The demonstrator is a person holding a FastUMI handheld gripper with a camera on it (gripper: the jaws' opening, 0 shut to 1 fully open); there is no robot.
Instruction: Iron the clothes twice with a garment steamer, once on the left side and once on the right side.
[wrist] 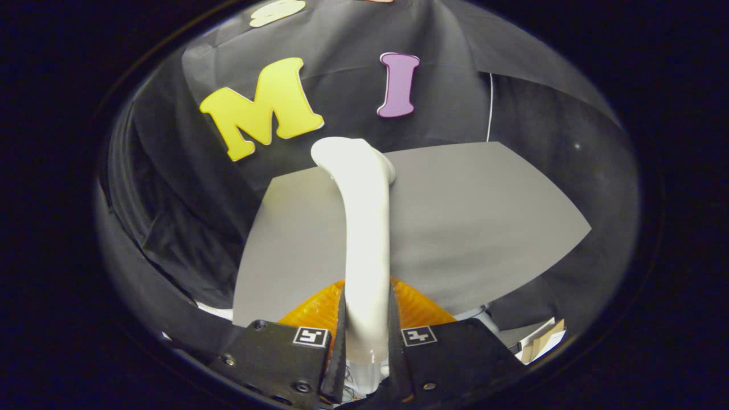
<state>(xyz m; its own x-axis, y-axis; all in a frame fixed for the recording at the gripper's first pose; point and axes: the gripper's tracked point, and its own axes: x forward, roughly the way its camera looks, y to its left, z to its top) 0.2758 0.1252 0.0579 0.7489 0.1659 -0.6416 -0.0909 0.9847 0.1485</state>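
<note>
The garment steamer point(364, 239) was a smooth, glossy white wand, plain along its whole visible length, with a soft shine down its middle. It stood between the fingers of my tongs point(367, 336), and its long axis ran straight ahead along them, away from me. Its lower handle part was pinched between the two fingers, both pressing against its sides, so my tongs were clamped on it. From there the body narrowed slightly and ran forward, and at the far end it bent over to the left into a wider, rounded head point(342, 155). I could not tell which way the steam face of that head looked.

Just behind the handle, low between my fingers, an orange, ribbed, translucent piece point(421, 310) fanned out to both sides; I could not say what it was. Each finger carried a small square marker point(418, 335) near the steamer.

Beyond the steamer lay a flat grey counter point(484, 228), its far edge curving behind the head. Past the counter hung the black cloth wall point(171, 228) of the booth, creased and folded, and a thin white cord point(490, 108) dropped down it toward the counter's far right corner. Down to the right of my tongs, some pale cardboard scraps point(541, 339) lay below the counter's edge.
</note>
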